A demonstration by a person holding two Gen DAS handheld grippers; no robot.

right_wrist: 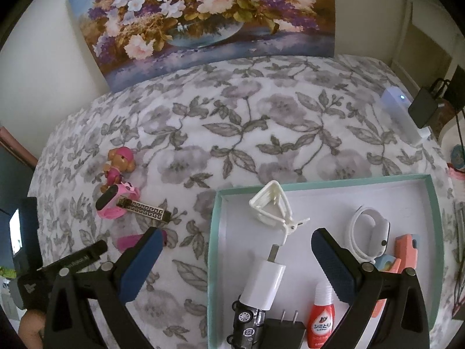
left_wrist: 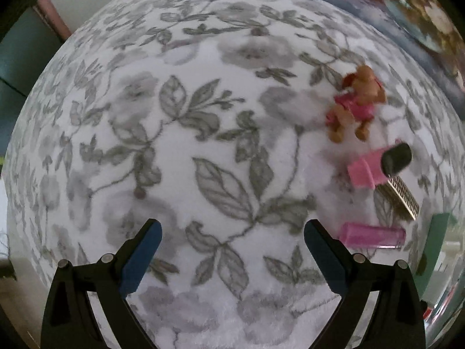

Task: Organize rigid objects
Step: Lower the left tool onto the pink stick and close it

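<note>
A: Loose stock, still outside the tray point(right_wrist: 216, 261)?

B: Four pieces clustered on the floral bed cover point(left_wrist: 203, 101): toy dog figure point(left_wrist: 356, 106), pink band with black face point(left_wrist: 377, 164), gold patterned clip point(left_wrist: 402, 199) touching it, pink translucent case point(left_wrist: 373, 235) nearest.

A: Handling?

B: By appearance all light and rigid. Case: smooth, likely slippery; take across its narrow sides. Dog: uneven shape; take at the torso. The plush cover may let items sink or tilt.

A: Tools?

B: Left tool point(left_wrist: 232, 254): spread wide, nothing held, case just right of it. Right tool point(right_wrist: 237, 260): spread wide, nothing held, above the white charger point(right_wrist: 263, 286) in the tray.
</note>
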